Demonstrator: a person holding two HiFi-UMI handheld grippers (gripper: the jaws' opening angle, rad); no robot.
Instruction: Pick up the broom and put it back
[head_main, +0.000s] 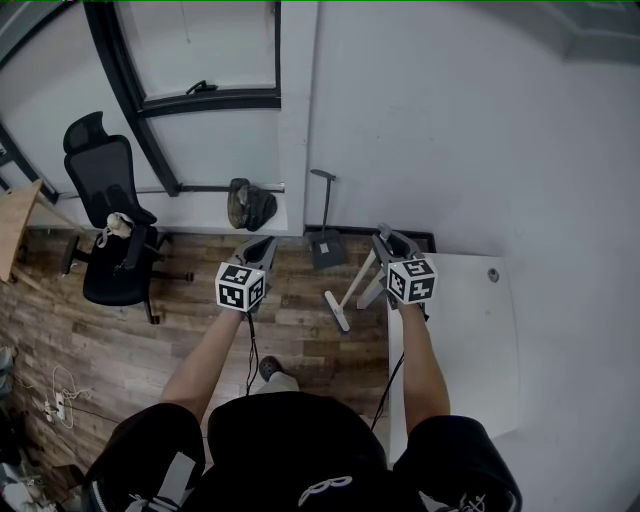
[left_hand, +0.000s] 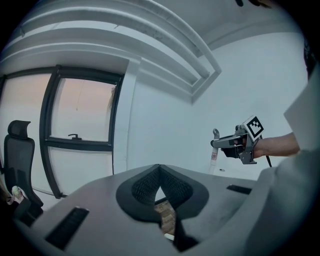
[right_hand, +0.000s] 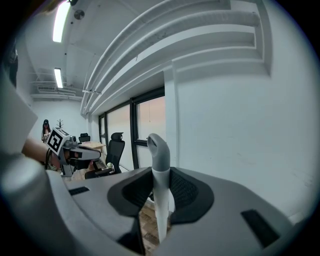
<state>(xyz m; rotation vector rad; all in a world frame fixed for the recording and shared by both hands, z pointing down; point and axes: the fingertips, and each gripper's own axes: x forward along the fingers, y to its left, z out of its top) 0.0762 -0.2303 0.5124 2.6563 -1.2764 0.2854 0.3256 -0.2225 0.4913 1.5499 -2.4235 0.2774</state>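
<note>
Slippage worries me: the right gripper (right_hand: 160, 186) pinches the white broom (right_hand: 158, 150) just under its grey tip, low end hanging near the floor (head_main: 120, 340) left of the table (head_main: 460, 330). A swing could hit the dustpan (head_main: 326, 246) by the far wall. The left gripper (left_hand: 159, 168) is pressed together, empty.

Left gripper (head_main: 266, 242) closed, right gripper (head_main: 382, 237) clamped

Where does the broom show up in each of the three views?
Head view: broom right of centre, slanting down from the right gripper.
Left gripper view: broom at right, upright in that gripper.
Right gripper view: broom dead centre, clamped between the jaws.
Shared landmark: black office chair.
</note>
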